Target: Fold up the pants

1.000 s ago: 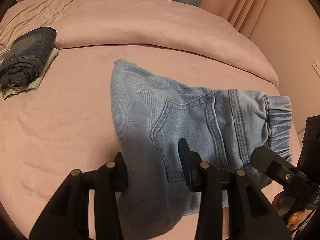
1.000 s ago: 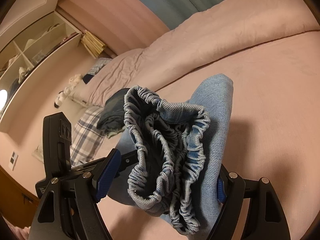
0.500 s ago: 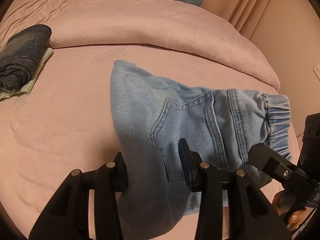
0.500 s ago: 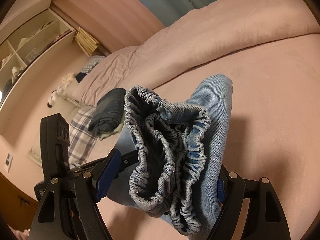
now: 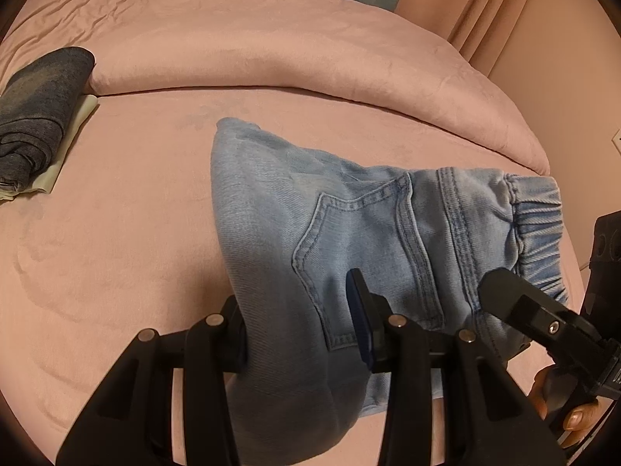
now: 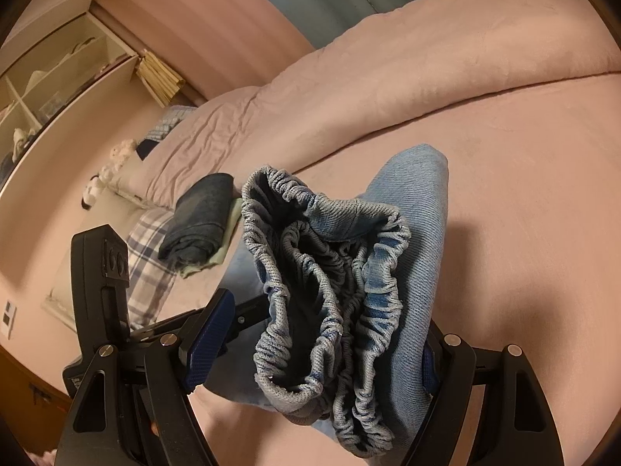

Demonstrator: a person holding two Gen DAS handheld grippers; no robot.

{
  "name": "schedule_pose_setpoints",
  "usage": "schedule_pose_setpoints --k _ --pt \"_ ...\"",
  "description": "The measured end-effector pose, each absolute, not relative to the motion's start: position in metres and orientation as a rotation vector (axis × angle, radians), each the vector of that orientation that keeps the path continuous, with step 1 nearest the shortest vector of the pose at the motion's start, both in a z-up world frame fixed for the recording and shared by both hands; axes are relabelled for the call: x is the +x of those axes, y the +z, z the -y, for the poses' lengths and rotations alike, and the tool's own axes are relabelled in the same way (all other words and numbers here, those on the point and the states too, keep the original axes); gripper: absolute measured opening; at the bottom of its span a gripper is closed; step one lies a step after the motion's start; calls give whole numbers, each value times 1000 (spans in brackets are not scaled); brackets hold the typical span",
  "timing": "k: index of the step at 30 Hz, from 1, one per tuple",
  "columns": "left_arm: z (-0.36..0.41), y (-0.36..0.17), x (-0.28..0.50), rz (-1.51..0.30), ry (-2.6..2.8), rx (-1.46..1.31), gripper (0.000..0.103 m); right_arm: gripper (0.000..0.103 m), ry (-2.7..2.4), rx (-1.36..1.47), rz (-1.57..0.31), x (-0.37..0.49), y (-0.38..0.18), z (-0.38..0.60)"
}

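Pants (image 5: 349, 233) hang folded just above the bed (image 5: 116, 233), long axis running between left gripper (image 5: 299, 330) pinching the fold end and right gripper (image 6: 318, 349) pinching the waistband.

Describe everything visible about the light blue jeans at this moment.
The light blue jeans are faded denim with a stitched back pocket, doubled seams and a gathered elastic waistband. They are already folded into a thick bundle, over the pink bed. The left tongs clamp the folded end; the right tongs clamp the waistband end, whose ruffled layers gape toward that camera.
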State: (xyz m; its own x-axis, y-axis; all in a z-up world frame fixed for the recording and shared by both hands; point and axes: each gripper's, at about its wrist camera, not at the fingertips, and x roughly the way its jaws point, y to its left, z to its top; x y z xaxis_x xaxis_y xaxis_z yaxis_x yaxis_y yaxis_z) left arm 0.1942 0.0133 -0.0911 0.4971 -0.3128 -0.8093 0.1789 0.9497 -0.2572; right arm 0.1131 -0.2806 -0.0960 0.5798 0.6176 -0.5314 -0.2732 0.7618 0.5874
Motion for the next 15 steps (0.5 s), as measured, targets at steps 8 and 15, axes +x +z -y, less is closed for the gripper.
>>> schedule_pose_setpoints --k 8,15 --pt "-11 -102 206 -1034 -299 -145 40 82 519 480 -815 118 -101 271" --pt "-6 -107 211 -1049 -294 -133 40 82 496 473 -835 126 -103 261"
